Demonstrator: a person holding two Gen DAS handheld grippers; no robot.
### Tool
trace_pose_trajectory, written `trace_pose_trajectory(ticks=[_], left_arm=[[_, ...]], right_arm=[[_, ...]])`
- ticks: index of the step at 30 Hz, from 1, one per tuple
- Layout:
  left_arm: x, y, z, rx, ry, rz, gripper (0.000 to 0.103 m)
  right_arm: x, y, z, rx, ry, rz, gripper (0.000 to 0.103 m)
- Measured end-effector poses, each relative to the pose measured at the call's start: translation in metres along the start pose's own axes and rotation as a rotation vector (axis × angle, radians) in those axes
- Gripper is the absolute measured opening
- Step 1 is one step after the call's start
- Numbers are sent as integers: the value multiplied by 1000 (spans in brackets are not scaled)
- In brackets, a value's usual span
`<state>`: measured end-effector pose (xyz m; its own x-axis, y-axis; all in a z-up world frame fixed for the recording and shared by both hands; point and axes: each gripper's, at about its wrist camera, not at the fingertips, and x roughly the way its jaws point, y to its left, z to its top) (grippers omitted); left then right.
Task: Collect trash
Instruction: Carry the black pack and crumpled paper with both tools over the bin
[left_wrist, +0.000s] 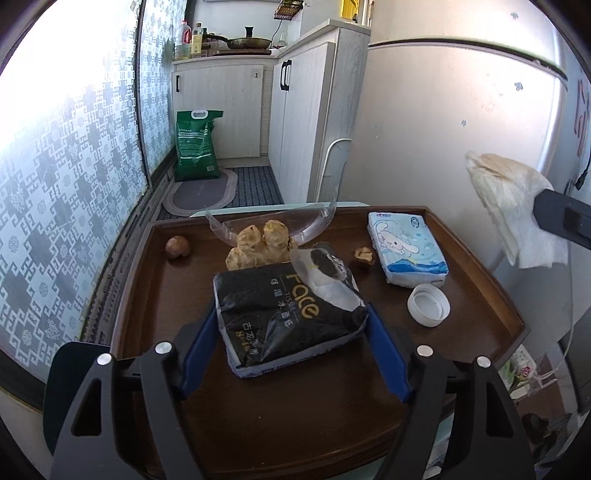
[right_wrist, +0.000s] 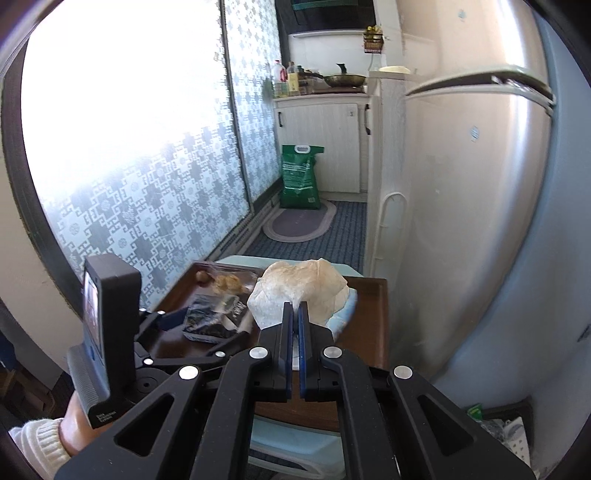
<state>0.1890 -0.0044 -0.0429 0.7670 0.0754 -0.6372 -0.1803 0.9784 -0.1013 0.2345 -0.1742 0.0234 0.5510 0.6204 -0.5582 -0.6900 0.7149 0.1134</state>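
On the brown tray (left_wrist: 140, 295), going left to right, a small brown nut (left_wrist: 178, 247) lies untouched, then a heap of peels (left_wrist: 258, 243) in clear plastic, then the black tissue pack (left_wrist: 288, 317) between the spread pads of the left gripper (left_wrist: 295, 354), which do not seem to press it; a nut shell (left_wrist: 364, 255), a blue tissue pack (left_wrist: 406, 251) and a white cap (left_wrist: 428, 305) wait. The right gripper (right_wrist: 294, 314) is clamped on a crumpled tissue (right_wrist: 299, 284), held above the tray; most trash looks uncollected
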Motion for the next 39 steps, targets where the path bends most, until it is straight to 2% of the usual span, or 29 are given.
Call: trace_pose_trajectory(ticks=[9,12,16,25,31,39], left_arm=[[-18,20,3,-89,-49,-128,75],[-31,25,6,-105,-96,-173,75],[-49,30,8,-109,-158,-184,75],[-78,76,4,-158,-205,-166,75],[-88,114,-4,-212,-200,-147,75],[-97,160,-17,-236,-175,-82,75]], right_arm=[[-4,21,14,-11,-24,24,2],[-7,25,19,-13,-36,27,2],[-9,35,26,-20,-48,34,2],[6,74,31,-61,-32,80,2],[20,104,32,-98,-7,107,2],[44,142,33,-129,31,144,2]])
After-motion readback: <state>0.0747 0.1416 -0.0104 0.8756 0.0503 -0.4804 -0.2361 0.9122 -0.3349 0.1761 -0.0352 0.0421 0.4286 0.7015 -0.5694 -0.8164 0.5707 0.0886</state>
